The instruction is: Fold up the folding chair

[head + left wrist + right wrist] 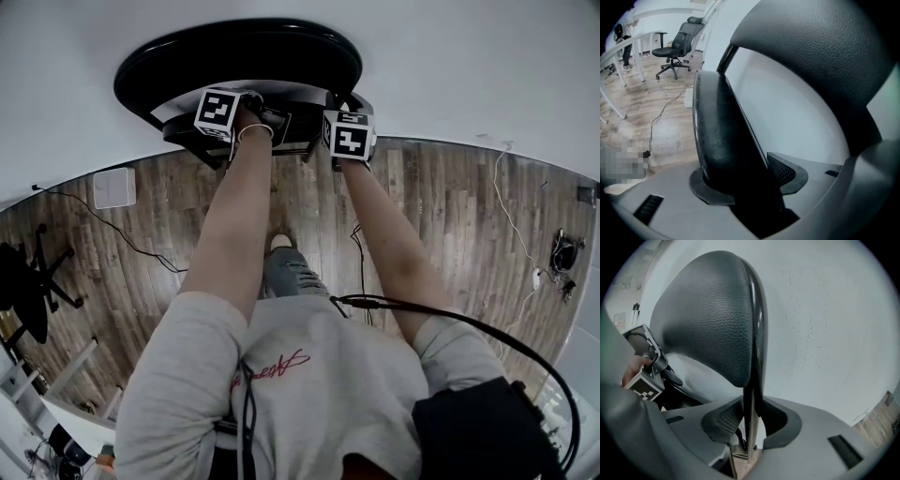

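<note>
Red cursive print on my grey sweatshirt (272, 367), upside down and too small to read. Left marker cube (219, 112) and right marker cube (348, 134) show black-and-white square codes only, no letters.

Soft, even, cool indoor light fills all three views and casts no hard shadows. The white wall (469, 56) reads bright and slightly washed out. The black padding of the folding chair (234, 56) goes nearly featureless in the head view, though close up its leather grain shows crisply. A thin bright glint runs down the chair's metal edge in the right gripper view. Heavy fisheye distortion bows the wooden floor (450, 216), and black vignetting rounds off both gripper views. Whatever sits closest to those two lenses looks soft and out of focus.
</note>
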{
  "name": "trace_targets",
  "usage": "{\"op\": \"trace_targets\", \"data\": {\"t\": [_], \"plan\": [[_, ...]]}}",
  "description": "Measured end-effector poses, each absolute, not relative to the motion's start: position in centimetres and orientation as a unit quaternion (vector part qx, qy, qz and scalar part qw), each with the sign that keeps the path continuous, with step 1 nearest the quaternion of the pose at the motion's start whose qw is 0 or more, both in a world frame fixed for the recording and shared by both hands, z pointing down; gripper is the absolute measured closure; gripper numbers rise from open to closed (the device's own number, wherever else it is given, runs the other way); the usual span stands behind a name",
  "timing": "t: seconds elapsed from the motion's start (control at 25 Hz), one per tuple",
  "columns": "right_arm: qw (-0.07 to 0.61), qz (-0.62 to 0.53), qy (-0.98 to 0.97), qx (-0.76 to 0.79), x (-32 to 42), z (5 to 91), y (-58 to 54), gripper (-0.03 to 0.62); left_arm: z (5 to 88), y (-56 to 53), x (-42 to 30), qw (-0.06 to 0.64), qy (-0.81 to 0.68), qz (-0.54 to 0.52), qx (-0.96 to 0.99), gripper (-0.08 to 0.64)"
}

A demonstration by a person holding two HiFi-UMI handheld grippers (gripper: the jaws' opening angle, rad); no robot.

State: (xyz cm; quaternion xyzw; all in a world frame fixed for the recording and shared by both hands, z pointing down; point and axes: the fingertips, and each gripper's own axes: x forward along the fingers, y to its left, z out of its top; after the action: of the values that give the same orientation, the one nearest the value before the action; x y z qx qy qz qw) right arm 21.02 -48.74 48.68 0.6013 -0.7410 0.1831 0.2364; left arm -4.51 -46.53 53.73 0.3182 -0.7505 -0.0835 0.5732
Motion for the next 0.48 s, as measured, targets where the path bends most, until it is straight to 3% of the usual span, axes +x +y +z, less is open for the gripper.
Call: {"op": "trace_targets", "data": {"t": [0.2,0.32,0.48], "plan": [[0.205,0.166,-0.739,0.619,21.1,48.4,-48.9,0.462,53.0,-47.1,-3.4,0.575,-0.711,-0.107,0.39,0.262],[0.215,0.138,-0.734,0.629,21.5,47.8,-48.7,0.402,52.0,-46.7,-2.9,0.559,-0.682,-0.129,0.453,0.204],[0.199,0.139,-0.737,0.63,21.8,47.8,-48.4,0.373,51.4,-46.5,-2.7,0.529,-0.639,-0.182,0.528,0.163]]}}
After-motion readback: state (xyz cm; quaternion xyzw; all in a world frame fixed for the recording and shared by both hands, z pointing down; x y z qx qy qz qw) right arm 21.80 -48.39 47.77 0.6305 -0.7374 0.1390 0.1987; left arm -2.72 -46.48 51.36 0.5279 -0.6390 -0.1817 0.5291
